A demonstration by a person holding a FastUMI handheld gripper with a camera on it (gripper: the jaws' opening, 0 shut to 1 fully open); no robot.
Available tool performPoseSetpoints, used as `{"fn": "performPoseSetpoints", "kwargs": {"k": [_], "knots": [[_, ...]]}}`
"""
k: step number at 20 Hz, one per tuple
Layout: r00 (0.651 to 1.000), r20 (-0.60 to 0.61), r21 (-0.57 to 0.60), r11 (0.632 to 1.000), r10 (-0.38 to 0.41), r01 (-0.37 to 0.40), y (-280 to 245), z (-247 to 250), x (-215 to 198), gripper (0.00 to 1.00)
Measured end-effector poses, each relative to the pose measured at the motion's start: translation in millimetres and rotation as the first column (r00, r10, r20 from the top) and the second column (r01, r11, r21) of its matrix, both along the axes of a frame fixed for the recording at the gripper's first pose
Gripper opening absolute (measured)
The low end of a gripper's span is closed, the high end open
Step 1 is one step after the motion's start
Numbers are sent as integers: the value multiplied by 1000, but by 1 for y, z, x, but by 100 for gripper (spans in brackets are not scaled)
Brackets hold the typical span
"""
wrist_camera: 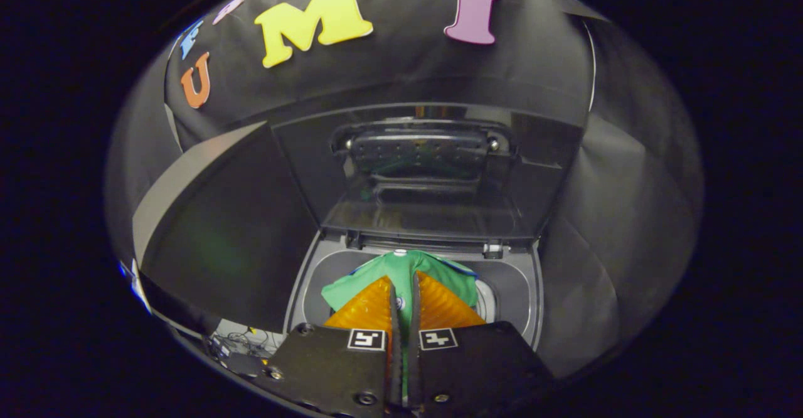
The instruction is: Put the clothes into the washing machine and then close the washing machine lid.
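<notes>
A green garment (401, 273) hangs bunched over the round opening of the top-loading washing machine (313, 280). My gripper (403, 287) is shut on the green garment, with cloth pinched in the narrow slit between the two fingers (370, 308). The garment spreads out just beyond the fingertips, above the drum. The machine's dark lid (426, 173) stands upright and open behind the opening, its inner handle recess facing me. The inside of the drum is hidden by the cloth and the fingers.
The grey rim of the washer (521, 292) frames the opening on both sides. Black cloth walls close in behind and to the right. Some cables and small parts (241, 342) lie on the floor to the left of the machine.
</notes>
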State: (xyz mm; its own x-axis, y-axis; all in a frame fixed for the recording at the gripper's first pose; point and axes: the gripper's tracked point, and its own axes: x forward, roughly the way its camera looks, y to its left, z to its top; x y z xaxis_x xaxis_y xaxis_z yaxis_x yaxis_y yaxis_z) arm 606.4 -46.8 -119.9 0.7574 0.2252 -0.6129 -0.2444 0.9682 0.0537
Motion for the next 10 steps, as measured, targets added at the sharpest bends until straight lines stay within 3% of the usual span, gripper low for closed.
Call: {"fn": "performPoseSetpoints", "kwargs": {"k": [10], "knots": [[985,-167,-89,995,-50,35,19,-83,15,7]]}}
